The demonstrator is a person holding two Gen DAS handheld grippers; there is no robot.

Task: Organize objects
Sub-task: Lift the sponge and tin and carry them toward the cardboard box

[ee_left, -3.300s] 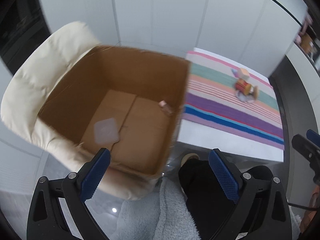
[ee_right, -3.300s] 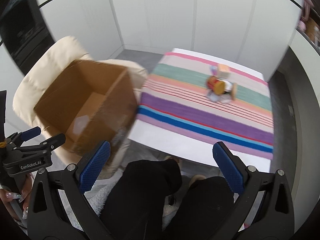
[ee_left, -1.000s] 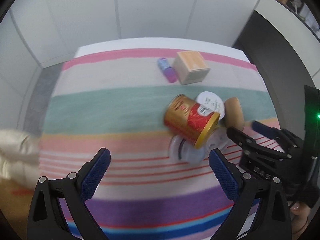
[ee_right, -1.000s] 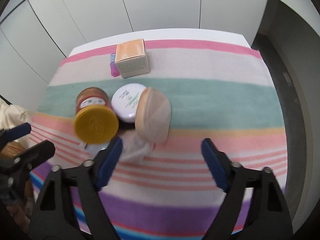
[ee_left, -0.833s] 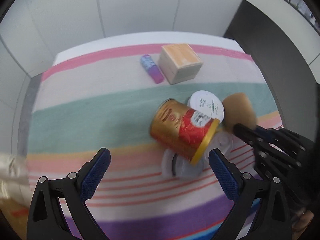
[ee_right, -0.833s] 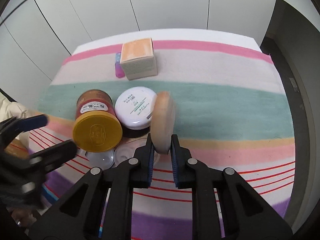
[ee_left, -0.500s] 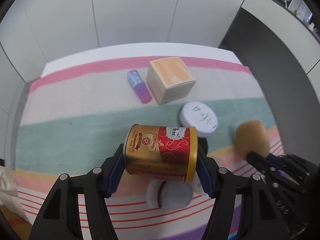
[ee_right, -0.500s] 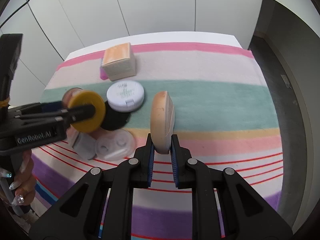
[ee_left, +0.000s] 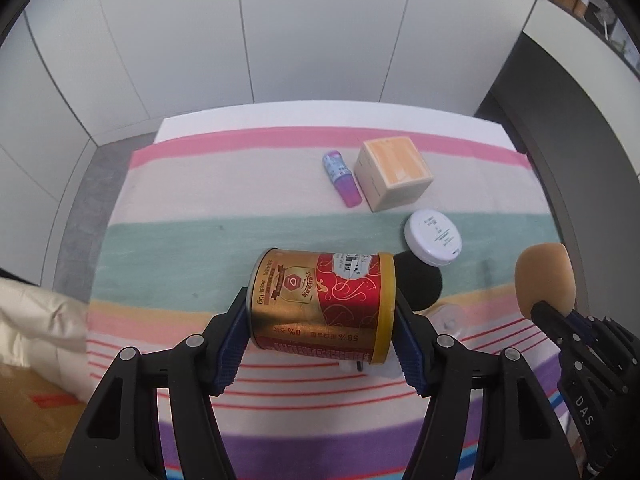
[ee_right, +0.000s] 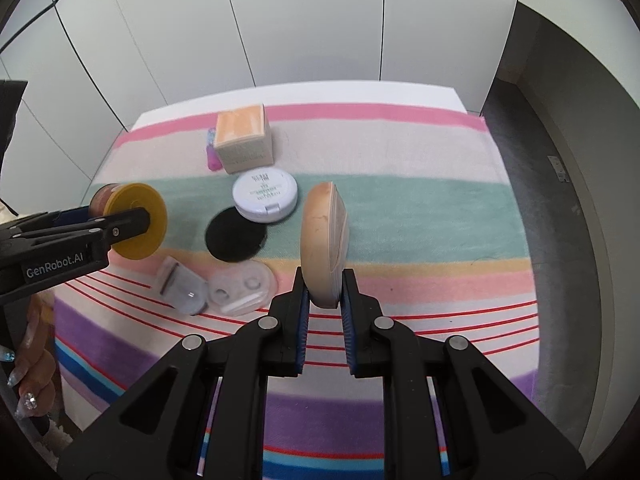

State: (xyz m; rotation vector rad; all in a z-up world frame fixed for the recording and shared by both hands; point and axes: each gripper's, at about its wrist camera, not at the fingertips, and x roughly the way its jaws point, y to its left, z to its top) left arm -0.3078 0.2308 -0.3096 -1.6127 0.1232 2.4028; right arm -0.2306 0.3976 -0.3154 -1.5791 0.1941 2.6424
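Above the striped cloth (ee_left: 200, 208), left gripper (ee_left: 320, 332) clamps tin (ee_left: 320, 304), right gripper (ee_right: 323, 312) pinches sponge (ee_right: 324, 240).

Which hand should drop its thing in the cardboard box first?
Probably left. The left hand-held gripper holding the red-gold can has the cardboard box right beside it; the right hand-held gripper with the beige sponge sits farther away.

Home interior, likely a bedroom or dressing corner: a small table with a striped cloth (ee_right: 400, 208) stands against plain white wardrobe-style wall panels (ee_left: 320, 28). Cosmetics lie on the cloth: white compact (ee_right: 265, 191), small orange-topped box (ee_right: 243, 138) beyond it, purple tube (ee_left: 342, 179) beside the box. Left of the table, a cream padded chair (ee_left: 36, 312) and a cardboard box (ee_left: 28, 412).
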